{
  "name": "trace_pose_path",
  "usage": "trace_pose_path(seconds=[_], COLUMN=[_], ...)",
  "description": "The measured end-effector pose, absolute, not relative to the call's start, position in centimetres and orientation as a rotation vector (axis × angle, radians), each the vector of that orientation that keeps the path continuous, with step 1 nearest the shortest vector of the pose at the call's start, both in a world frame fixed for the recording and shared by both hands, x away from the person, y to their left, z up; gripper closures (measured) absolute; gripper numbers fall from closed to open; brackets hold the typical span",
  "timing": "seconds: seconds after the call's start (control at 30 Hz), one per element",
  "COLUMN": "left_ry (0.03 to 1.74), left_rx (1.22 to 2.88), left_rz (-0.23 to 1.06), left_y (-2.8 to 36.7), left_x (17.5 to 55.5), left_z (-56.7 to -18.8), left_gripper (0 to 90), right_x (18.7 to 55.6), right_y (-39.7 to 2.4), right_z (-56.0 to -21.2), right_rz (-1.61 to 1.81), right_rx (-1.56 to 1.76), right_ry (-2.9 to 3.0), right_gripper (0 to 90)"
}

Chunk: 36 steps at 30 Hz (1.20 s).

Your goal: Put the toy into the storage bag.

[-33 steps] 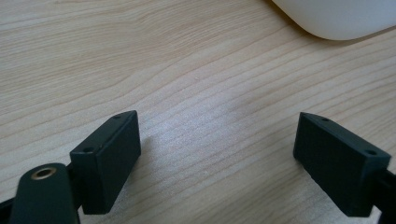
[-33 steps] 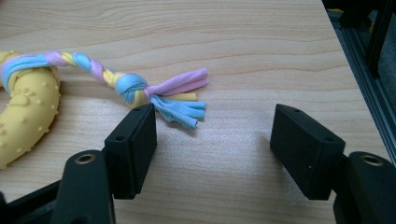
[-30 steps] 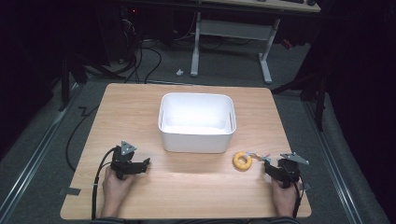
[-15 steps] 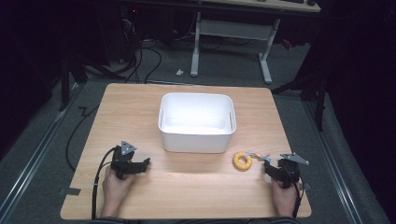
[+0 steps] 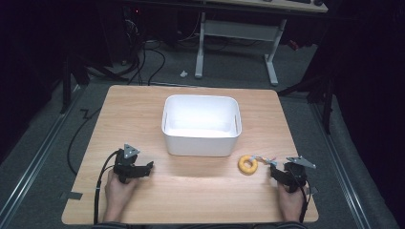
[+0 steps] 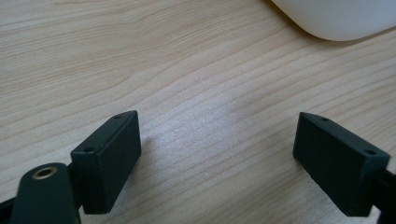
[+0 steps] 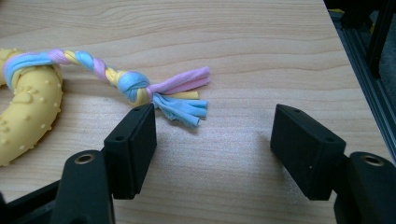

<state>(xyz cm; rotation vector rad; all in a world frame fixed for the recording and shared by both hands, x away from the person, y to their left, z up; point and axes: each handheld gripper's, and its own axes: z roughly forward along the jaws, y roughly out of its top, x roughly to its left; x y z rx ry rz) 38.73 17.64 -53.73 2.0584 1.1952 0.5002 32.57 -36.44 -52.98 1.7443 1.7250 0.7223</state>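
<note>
Unmarked white bin [image 5: 201, 125], yellow ring toy [image 5: 248, 164]

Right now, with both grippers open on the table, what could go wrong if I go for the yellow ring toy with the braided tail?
1. The right gripper sits nearest the frayed tassel of the braided tail, not the yellow ring; pinching loose strands may let the toy slip or swing.
2. The ring lies close to the white bin; dragging it by the tail could bump it against the wall.
3. The left gripper is far from the toy and probably cannot help steady it.
</note>
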Motion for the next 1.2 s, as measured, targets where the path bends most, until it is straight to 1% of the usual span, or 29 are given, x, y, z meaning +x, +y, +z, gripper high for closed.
trace_pose_path(seconds=[0.43,0.47,0.53,0.83,1.03,1.2], left_ry=[1.195,1.195,1.195,1.194,1.193,1.192], left_rx=[2.058,2.058,2.058,2.059,2.059,2.058], left_rz=[0.500,0.500,0.500,0.498,0.497,0.498], left_y=[17.64,17.64,17.64,17.64,17.61,17.60], left_x=[38.74,38.74,38.74,38.77,38.86,38.91], left_z=[-53.73,-53.73,-53.73,-53.73,-53.72,-53.73], left_gripper=[15.4,15.4,15.4,15.4,15.6,15.8], right_x=[32.56,32.58,32.59,32.54,32.51,32.19], right_y=[-36.50,-36.48,-36.46,-36.44,-36.49,-36.65], right_z=[-52.99,-52.99,-52.99,-52.98,-52.98,-52.57], right_rz=[0.736,0.735,0.736,0.745,0.749,0.750], right_rx=[1.728,1.726,1.724,1.719,1.708,1.708], right_ry=[1.751,1.763,1.768,1.785,1.788,1.805], right_gripper=[29.9,27.2,26.5,25.8,27.8,33.2])
